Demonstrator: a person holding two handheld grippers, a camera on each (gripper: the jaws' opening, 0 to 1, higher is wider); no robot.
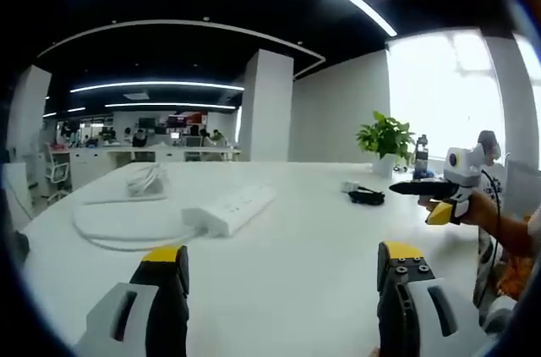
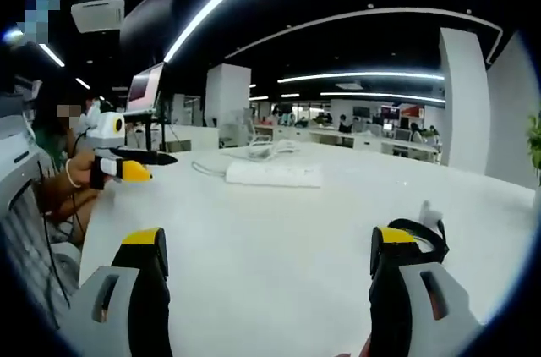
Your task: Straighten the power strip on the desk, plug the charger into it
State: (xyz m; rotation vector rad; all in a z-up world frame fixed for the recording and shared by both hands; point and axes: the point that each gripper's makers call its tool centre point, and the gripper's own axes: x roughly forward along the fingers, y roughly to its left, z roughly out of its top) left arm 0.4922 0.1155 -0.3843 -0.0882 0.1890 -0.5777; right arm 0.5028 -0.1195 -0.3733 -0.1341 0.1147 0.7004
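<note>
Start step: both grippers spread, empty. Power strip (image 1: 230,209) skewed on surface (image 1: 296,272), untouched. Charger (image 1: 365,196) apart. Next: left gripper (image 1: 283,277) reaches strip, squares it; right gripper (image 2: 270,260) takes charger.

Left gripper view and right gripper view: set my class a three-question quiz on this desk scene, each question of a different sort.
1. True or false: the left claw is open and holds nothing.
2. The white power strip lies on the A) desk B) floor C) chair.
3. Fill in: the black-corded charger lies beside the right claw, on the side nearer the potted ____.

Key: 1 true; 2 A; 3 plant.
</note>
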